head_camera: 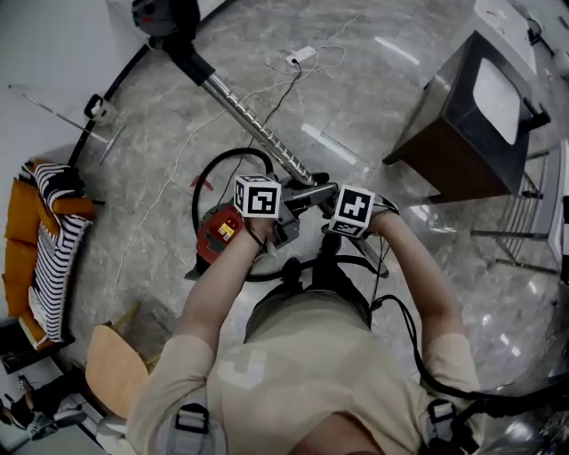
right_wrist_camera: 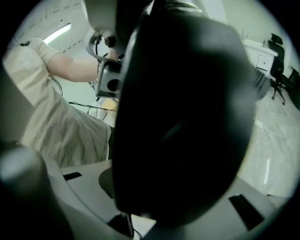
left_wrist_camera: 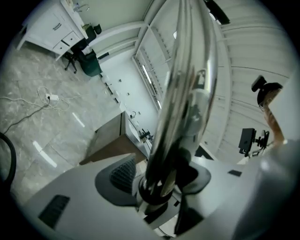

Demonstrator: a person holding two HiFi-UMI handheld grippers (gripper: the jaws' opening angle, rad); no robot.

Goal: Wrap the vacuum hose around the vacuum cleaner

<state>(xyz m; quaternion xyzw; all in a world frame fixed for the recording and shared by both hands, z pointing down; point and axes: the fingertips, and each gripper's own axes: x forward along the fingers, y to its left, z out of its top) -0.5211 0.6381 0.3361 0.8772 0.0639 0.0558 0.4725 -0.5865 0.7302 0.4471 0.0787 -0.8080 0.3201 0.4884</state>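
Left gripper view: left gripper (left_wrist_camera: 159, 185) is closed round the metal wand (left_wrist_camera: 187, 93). Its pads sit against either side of the chrome tube, just above the tube's black collar. The tube runs up and out at the frame top.

Right gripper view: right gripper (right_wrist_camera: 173, 197) is partly closed, jaws clamped on a black handle (right_wrist_camera: 187, 108). The handle is rounded and blurred and fills most of the frame. The person's sleeve (right_wrist_camera: 51, 117) shows at left.

Head view, near to far:
- Both grippers sit side by side at frame centre, arms reaching in from below.
- Vacuum cleaner (head_camera: 216, 233), red body, is on the floor just left of and below the left gripper's marker cube.
- Vacuum hose (head_camera: 227, 158), black, arcs in a loose loop from the cleaner up over the left cube. A second run curves below the grippers. It is not lying tight against the body.
- The wand slants from the grippers to the upper left and ends in the floor head (head_camera: 164, 13) at the top edge.
- A wooden seat (head_camera: 116, 364) is at lower left, an orange chair (head_camera: 22, 240) with a striped cloth (head_camera: 55, 258) at the left edge.
- White cable and plug (head_camera: 302, 55) lie at top centre.
- Dark cabinet (head_camera: 462, 124) stands at upper right.
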